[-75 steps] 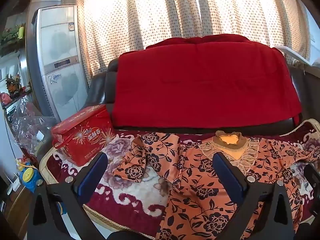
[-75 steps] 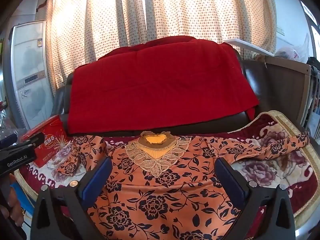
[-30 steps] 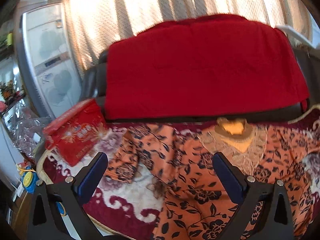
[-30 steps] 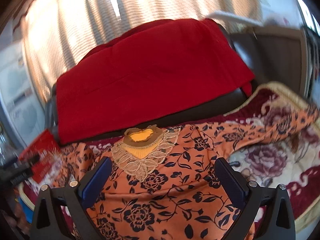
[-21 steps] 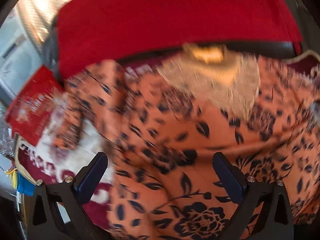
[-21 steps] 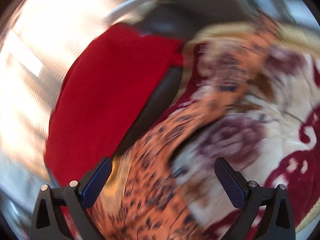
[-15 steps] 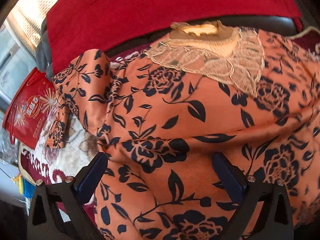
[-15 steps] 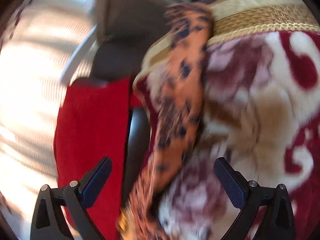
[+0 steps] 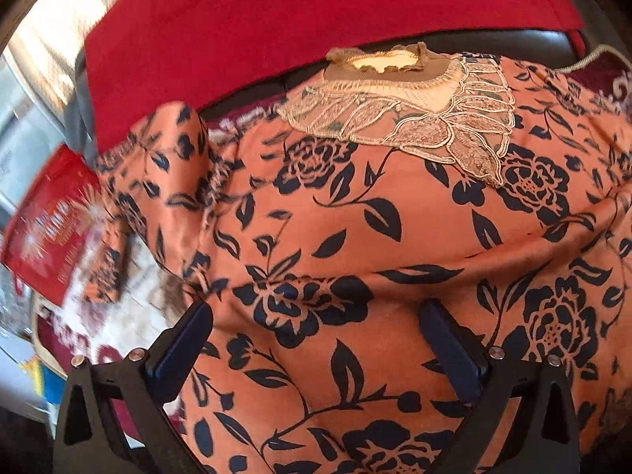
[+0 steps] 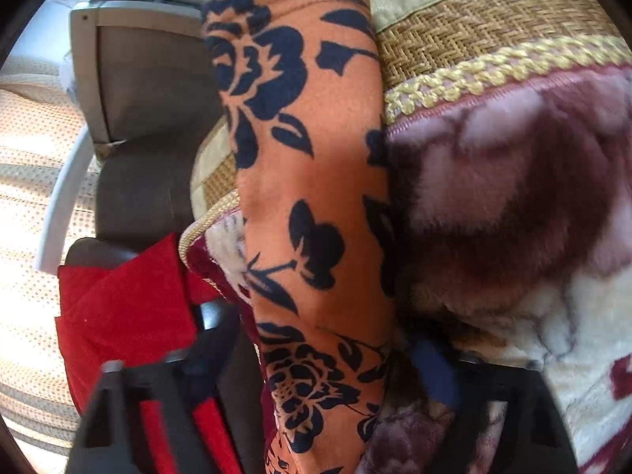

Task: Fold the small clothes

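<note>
I judged this the opening fold: both grippers closing in on the orange floral top (image 9: 355, 229), spread on the plush blanket (image 10: 513, 197).

Left gripper (image 9: 316, 339) – jaws wide, released, over the body.

Right gripper (image 10: 320, 359) – spread, straddling the sleeve (image 10: 308, 158), unclamped.

Next: pinch, carry inward.

Only the left view showed the lace collar (image 9: 414, 118).

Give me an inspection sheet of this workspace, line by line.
Surface: plush floral blanket with braided edge, over a woven mat.
Job's things: orange floral top spread flat, lace collar up; its sleeve lies across the blanket edge.
Clutter: red box at the left.
Grippers: left gripper open over the top's body; right gripper open, astride the sleeve.
Cables: nothing seen.
Surroundings: red throw over a dark sofa back; dotted curtain.
</note>
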### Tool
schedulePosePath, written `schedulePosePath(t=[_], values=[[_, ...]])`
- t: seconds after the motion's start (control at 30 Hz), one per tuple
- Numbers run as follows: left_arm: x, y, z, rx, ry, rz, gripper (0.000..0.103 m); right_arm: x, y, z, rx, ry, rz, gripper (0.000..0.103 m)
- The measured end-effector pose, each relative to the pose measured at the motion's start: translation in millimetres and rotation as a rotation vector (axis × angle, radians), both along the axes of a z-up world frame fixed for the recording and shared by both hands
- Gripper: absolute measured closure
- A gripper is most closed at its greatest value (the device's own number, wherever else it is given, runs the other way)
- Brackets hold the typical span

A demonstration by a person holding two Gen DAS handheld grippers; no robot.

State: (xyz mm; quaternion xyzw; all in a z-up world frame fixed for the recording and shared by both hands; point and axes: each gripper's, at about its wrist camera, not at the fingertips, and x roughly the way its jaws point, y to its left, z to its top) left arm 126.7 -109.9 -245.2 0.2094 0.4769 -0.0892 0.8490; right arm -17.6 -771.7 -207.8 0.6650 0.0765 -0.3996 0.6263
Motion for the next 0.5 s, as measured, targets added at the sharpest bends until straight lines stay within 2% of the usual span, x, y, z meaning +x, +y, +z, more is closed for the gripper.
schedulePosePath(t=[0.03, 0.07, 0.13, 0.27, 0.37, 0.5], values=[[3.6, 2.8, -0.1, -0.019, 0.023, 0.001, 0.0, 3.6, -2.8, 4.4, -0.022, -0.01, 0.025, 0.08], [4.9, 5.4, 1.4, -0.034, 0.042, -0.001, 0.0, 9.6, -7.5, 13.2, -0.051, 0.013, 0.065, 0.091], [5.5, 13.0, 6.3, -0.066, 0.063, -0.003, 0.0, 20.8, -5.3, 39.7, -0.144, 0.072, 0.12, 0.091], [3.5, 40.4, 25.2, -0.142, 0.037, 0.026, 0.0, 61.3, 18.9, 106.9, -0.336, 0.098, 0.266, 0.091], [6.8, 67.7, 42.8, -0.194, 0.018, 0.062, 0.0, 116.9, 54.7, 157.4, -0.475, 0.093, 0.468, 0.091], [10.1, 106.4, 66.9, -0.232, -0.042, 0.109, 0.0, 196.7, 122.0, 198.6, -0.604, 0.086, 0.785, 0.092]])
